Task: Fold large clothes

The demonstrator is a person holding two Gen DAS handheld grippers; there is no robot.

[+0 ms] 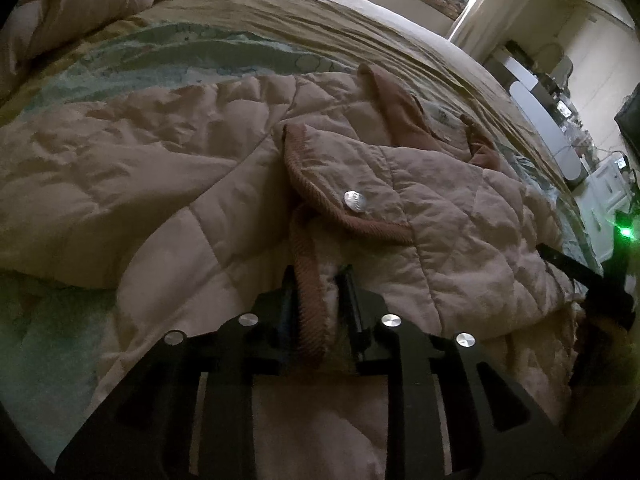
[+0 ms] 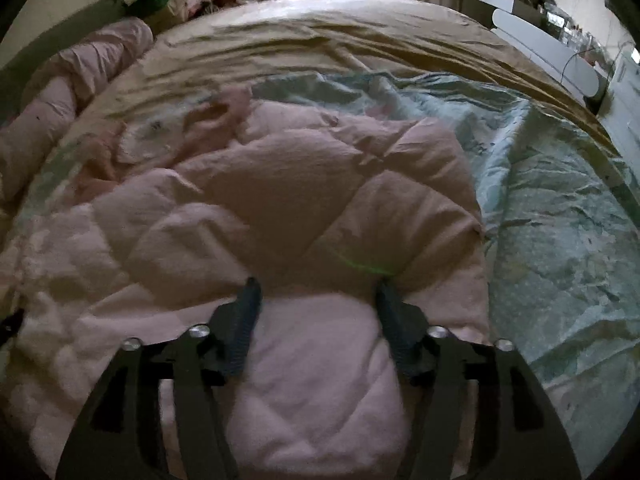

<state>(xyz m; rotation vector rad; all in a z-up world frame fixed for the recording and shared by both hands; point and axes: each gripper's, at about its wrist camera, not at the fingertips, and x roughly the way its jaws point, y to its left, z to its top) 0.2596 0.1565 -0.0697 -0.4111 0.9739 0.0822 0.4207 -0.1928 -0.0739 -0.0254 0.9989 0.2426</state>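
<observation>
Pink quilted jacket [image 1: 440, 208] lies spread on the bed [image 1: 280, 32], over a pale green patterned sheet [image 2: 560, 220]; silver snap button [image 1: 355, 201] faces up near the ribbed trim [image 1: 308, 292]; left gripper [image 1: 318, 280] narrowed, fingers closed on that trim; right gripper [image 2: 316, 292] spread wide, fingertips pressing into the jacket's puffy panel, gripping nothing.
</observation>
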